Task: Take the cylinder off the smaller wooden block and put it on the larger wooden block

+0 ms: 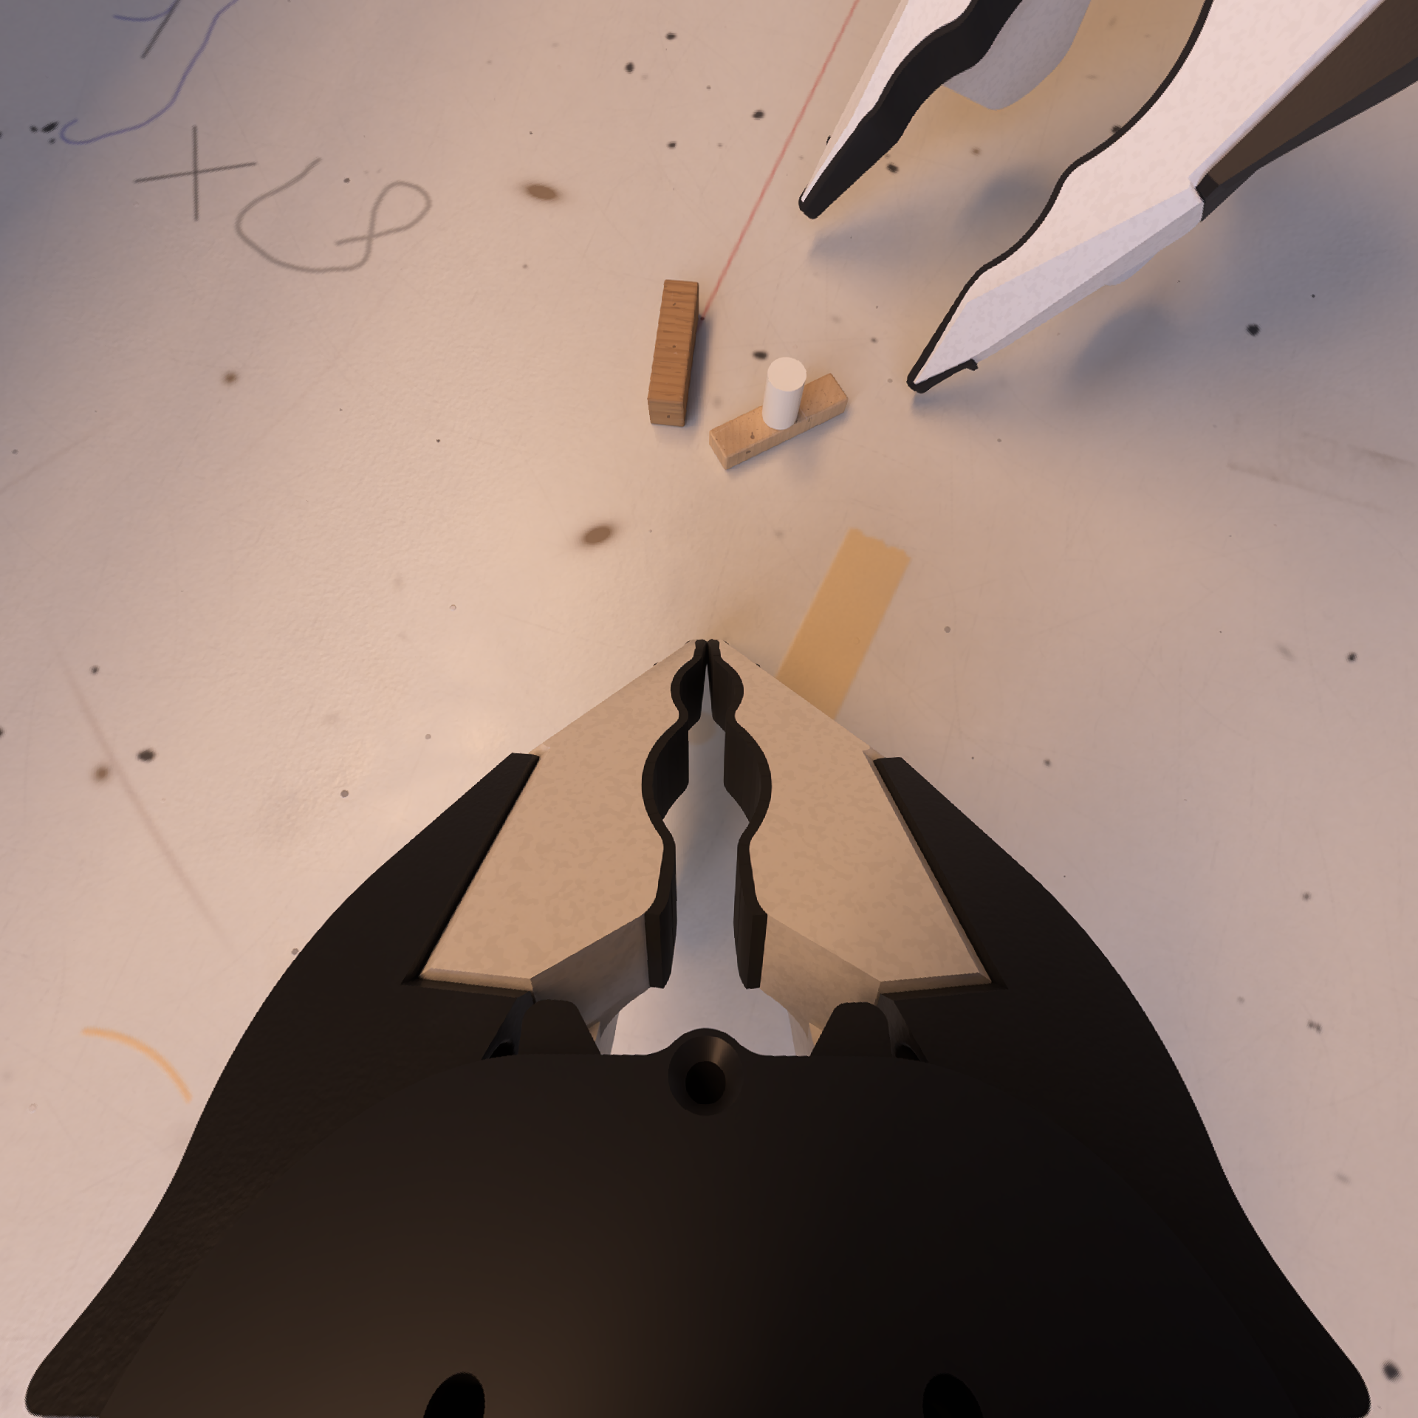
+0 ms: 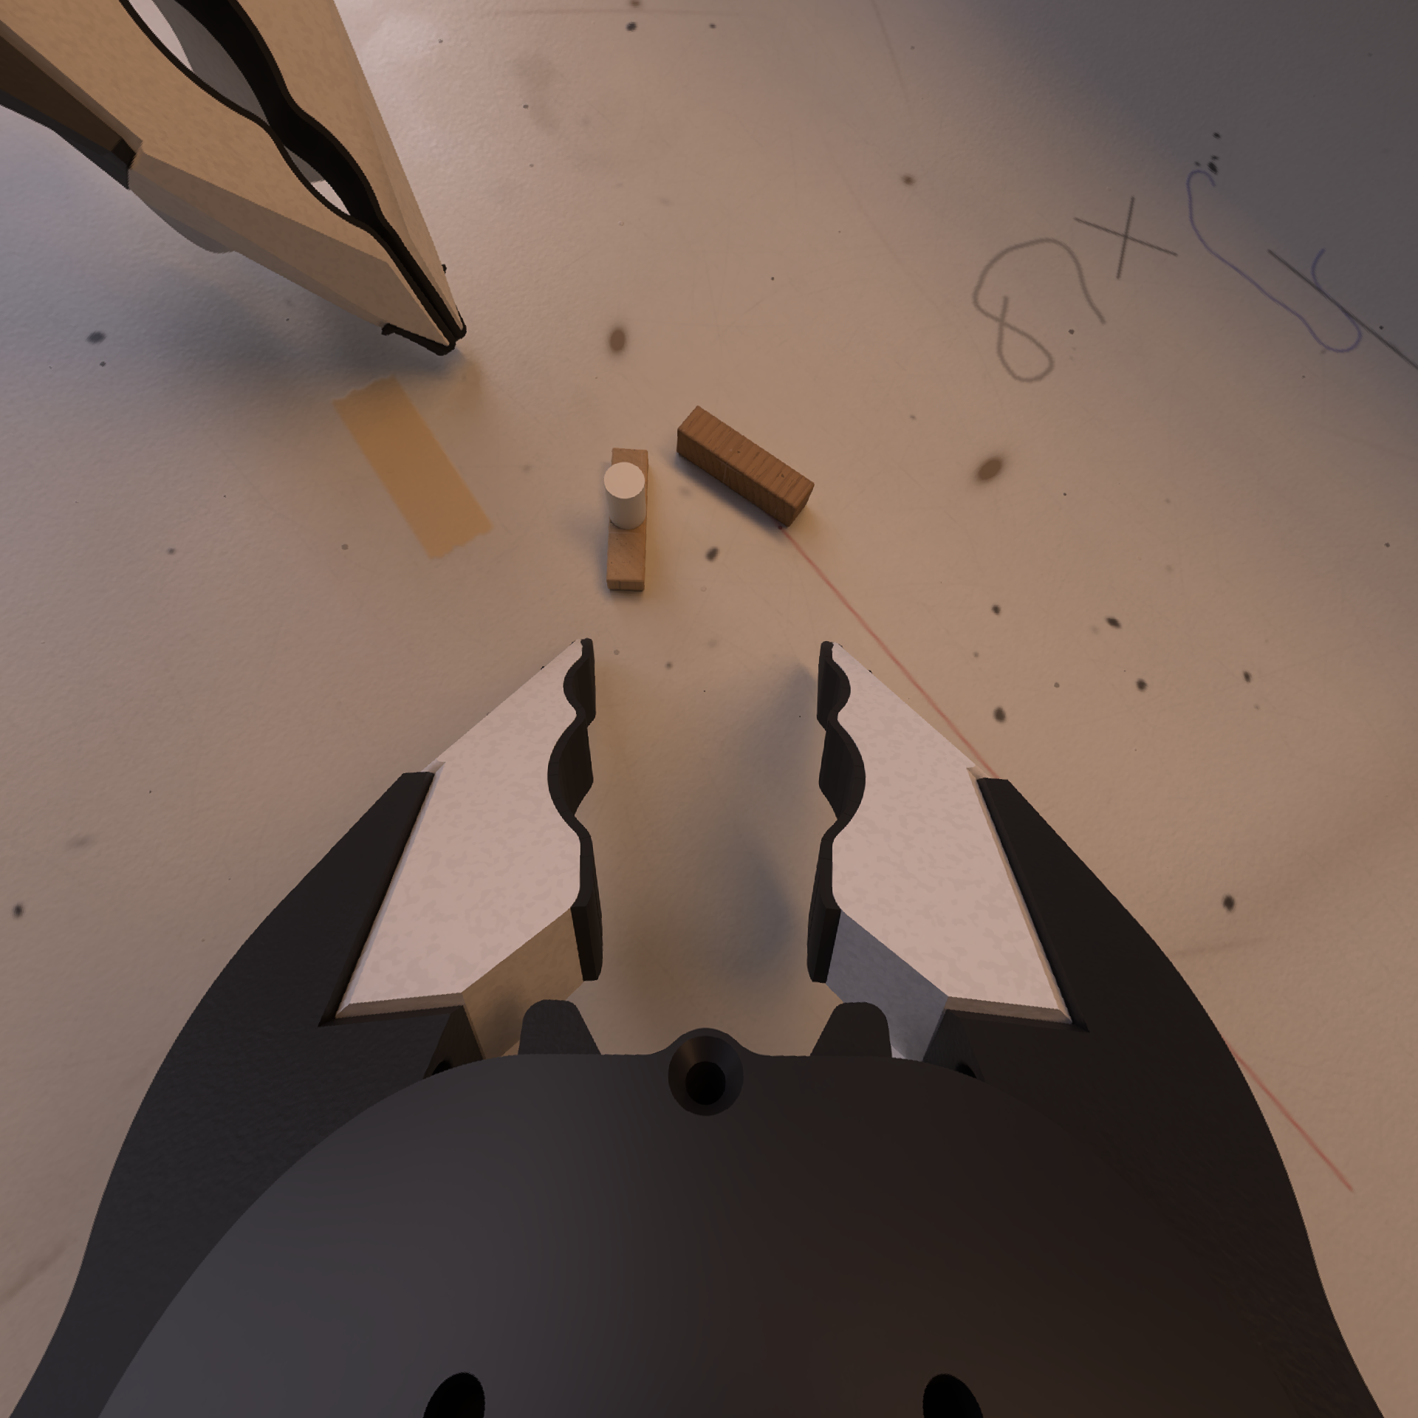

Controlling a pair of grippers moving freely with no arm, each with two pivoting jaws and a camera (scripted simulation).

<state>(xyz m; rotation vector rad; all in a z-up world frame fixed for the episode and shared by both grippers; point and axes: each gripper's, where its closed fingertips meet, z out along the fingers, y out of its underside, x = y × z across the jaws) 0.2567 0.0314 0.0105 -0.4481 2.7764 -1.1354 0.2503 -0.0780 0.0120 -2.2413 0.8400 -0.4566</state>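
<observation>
Cylinder [image 2: 625, 494], smooth white, on pale wood block [image 2: 628, 558]

A: So what's on that table [image 1: 384, 499] anyway?

B: Mostly mess, lol. The pale surface is peppered with little black specks and a few blurry brown smudges [image 1: 542, 192]. There's a strip of tan tape [image 1: 844, 614] stuck flat on it, plus a thin red line [image 2: 921, 690] running diagonally across.

A: And the doodles?

B: Grey pencil scribbles [image 1: 322, 222], a cross next to a loopy shape, and a blue squiggle [image 2: 1258, 261] beside them. Small orange arc [image 1: 142, 1059] near one edge too.
</observation>
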